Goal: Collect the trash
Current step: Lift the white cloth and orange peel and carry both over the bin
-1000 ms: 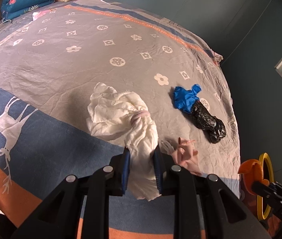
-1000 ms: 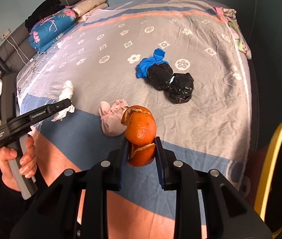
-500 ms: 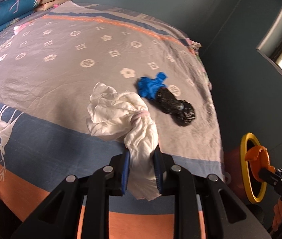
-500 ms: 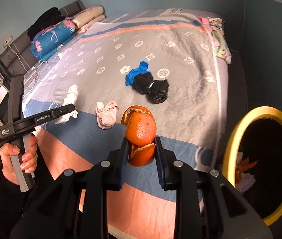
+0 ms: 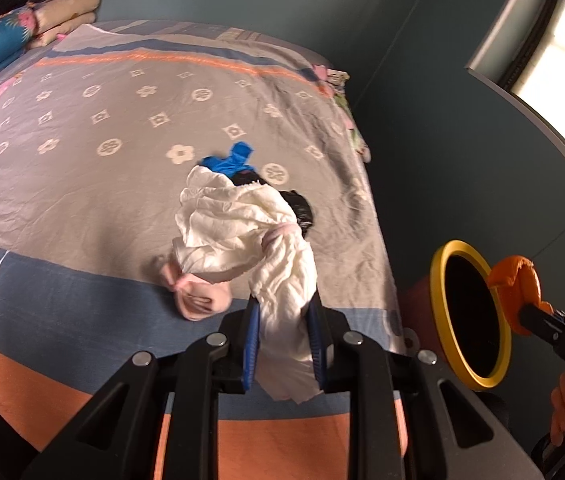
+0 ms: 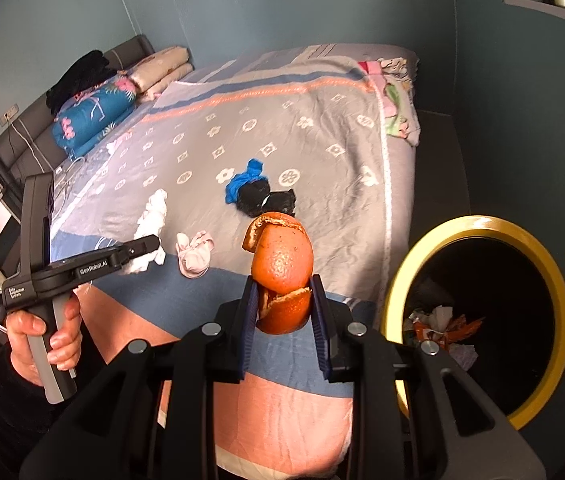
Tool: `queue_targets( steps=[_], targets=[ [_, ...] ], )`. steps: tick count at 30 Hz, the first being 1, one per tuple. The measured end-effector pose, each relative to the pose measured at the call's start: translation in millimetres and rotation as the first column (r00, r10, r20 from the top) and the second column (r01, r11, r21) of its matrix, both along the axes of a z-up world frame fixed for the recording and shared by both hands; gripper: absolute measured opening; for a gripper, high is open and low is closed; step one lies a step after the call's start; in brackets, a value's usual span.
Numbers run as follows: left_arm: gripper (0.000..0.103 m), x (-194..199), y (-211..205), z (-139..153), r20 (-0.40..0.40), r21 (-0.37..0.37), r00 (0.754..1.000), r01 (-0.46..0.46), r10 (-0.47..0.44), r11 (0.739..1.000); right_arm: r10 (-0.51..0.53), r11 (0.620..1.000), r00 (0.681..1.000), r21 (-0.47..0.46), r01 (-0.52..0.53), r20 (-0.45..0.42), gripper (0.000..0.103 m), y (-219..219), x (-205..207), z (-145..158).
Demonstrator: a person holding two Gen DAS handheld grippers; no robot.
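My left gripper (image 5: 284, 312) is shut on a crumpled white tissue wad (image 5: 238, 232), held above the bed; it also shows in the right wrist view (image 6: 150, 220). My right gripper (image 6: 284, 300) is shut on an orange peel (image 6: 282, 272), seen at the bin's rim in the left wrist view (image 5: 518, 284). A yellow-rimmed trash bin (image 6: 478, 228) stands beside the bed at right, with scraps inside; it also shows in the left wrist view (image 5: 442, 256). On the bed lie a pink wad (image 6: 194, 256), a blue bag (image 6: 242, 182) and black bags (image 6: 270, 202).
The bed (image 6: 322, 120) has a grey patterned cover with blue and orange bands. Folded bedding and pillows (image 6: 94, 112) lie at its head. Teal walls stand close behind the bin. A window (image 5: 554, 52) is at upper right.
Both grippers have swung right toward the bin with their loads. The bin's opening has come into fuller view. The pink wad now shows left of the tissue.
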State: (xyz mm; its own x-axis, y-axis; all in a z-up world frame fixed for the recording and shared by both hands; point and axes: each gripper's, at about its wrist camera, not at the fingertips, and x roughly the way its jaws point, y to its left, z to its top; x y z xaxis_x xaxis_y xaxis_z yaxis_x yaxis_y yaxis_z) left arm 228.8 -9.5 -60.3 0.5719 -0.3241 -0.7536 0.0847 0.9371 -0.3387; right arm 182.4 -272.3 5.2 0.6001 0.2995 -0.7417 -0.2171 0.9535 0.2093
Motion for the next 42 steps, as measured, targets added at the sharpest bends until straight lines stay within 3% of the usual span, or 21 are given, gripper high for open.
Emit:
queue_targets(
  steps=[18, 42],
  targets=[
    [0.020, 6.3, -87.2, 20.6, 0.025, -0.036, 0.985, 0.174, -0.173, 0.984, -0.117, 0.993, 0.992, 0.030, 0.115, 0.044, 0.025, -59.8, -15.4, 23.8],
    [0.020, 14.0, -204.7, 25.1, 0.034, -0.043, 0.928, 0.372, -0.371, 0.927, -0.275, 0.960, 0.961, 0.072, 0.271, 0.039, 0.025, -143.2, -18.1, 23.3]
  ],
)
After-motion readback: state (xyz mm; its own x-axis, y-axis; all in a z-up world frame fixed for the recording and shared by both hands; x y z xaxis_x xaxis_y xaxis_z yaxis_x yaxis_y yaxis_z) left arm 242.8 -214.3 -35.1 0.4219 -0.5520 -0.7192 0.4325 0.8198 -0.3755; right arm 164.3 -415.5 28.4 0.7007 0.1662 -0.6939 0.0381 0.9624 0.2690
